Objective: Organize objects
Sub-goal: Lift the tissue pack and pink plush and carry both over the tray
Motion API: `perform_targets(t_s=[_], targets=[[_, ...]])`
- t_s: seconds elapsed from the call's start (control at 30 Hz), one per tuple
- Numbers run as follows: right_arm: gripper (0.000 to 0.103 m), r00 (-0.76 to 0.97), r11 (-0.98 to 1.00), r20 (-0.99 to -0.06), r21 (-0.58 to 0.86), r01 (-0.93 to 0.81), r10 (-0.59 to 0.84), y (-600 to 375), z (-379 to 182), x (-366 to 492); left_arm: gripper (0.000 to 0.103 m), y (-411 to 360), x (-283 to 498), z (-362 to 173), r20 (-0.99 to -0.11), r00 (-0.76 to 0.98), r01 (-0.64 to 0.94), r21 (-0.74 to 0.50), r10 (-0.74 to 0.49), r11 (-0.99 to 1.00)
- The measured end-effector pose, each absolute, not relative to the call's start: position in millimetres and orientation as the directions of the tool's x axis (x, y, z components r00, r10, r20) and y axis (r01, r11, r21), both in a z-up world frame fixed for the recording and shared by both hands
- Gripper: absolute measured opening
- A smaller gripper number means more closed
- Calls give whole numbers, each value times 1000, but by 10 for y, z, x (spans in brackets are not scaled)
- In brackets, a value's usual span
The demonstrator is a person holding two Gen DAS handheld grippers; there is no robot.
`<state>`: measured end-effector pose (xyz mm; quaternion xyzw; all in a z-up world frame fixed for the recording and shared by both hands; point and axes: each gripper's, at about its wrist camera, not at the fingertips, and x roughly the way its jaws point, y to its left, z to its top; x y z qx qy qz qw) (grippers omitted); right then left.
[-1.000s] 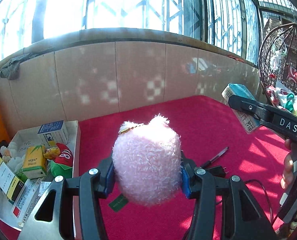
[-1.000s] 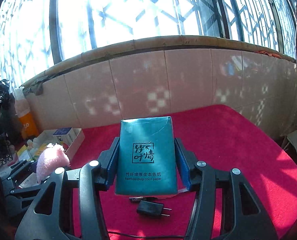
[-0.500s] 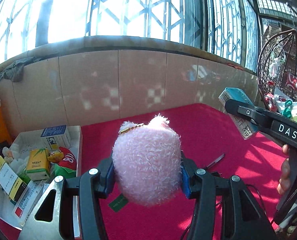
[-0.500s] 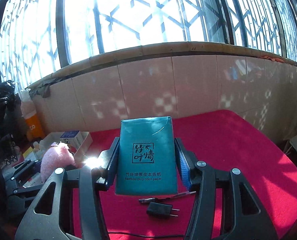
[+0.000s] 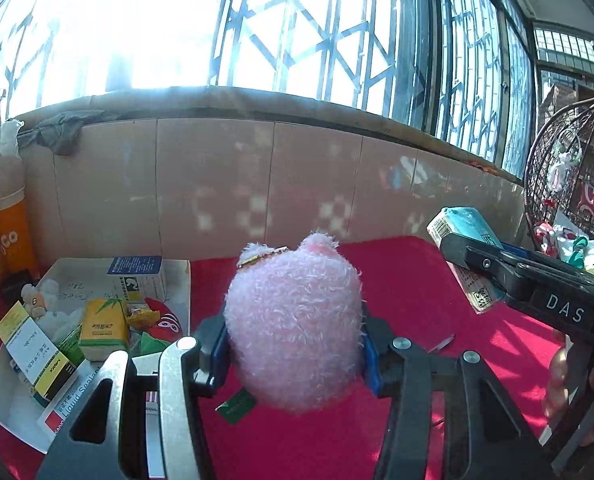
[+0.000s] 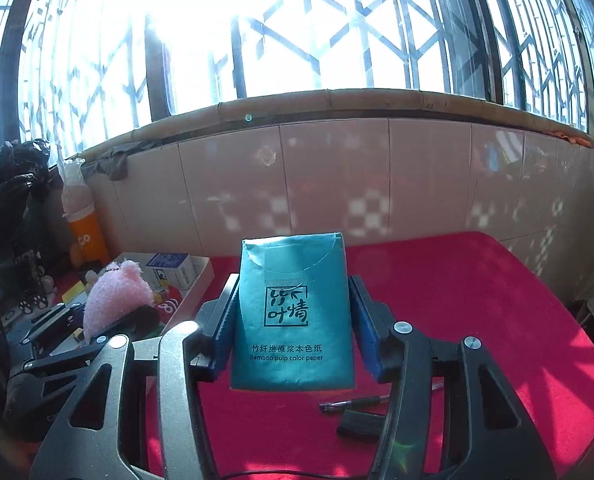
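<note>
Left gripper [image 5: 295, 354] clamped on pink plush [image 5: 295, 332], right gripper [image 6: 293, 344] on teal tissue pack [image 6: 293, 316]; both unplaced. White tray [image 5: 9, 412] at left edge part-filled; pen [image 6: 353, 403], probably an adapter [image 6: 361, 424], left.

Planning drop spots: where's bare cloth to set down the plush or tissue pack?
Bare red cloth runs right of the teal tissue pack toward the tiled wall. Crowded: the white box, full already; pen and black plug lie below the pack.

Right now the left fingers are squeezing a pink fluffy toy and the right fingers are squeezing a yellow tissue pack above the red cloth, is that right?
Nearly. The tissue pack in the right fingers is teal, not yellow, as the right wrist view shows. A yellow pack lies in the white box instead. The rest holds: the left fingers squeeze the pink fluffy toy above the red cloth.
</note>
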<state>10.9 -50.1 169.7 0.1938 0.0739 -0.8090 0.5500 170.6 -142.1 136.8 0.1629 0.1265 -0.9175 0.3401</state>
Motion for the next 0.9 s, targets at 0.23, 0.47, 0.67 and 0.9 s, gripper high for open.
perform_targets(t_s=[0.23,0.47,0.67,0.9], targets=[[52,-292,-345,-393,69,936,-872,-635,1741,288,52,-1522,1875,1398,-371,-701,694,-154,-610,-704],[52,-265,-306,-395,44,951,-880,-778,1774,445,52,-1597,2008,1397,-365,-684,717,-180,-631,-673],[52,-238,-270,-407,22,963,-882,-913,1772,576,52,-1675,2134,1399,-361,-669,736,-198,-650,-647],[52,-207,-234,-425,10,972,-881,-1054,1762,719,52,-1787,2303,1388,-360,-646,760,-222,-674,-610]])
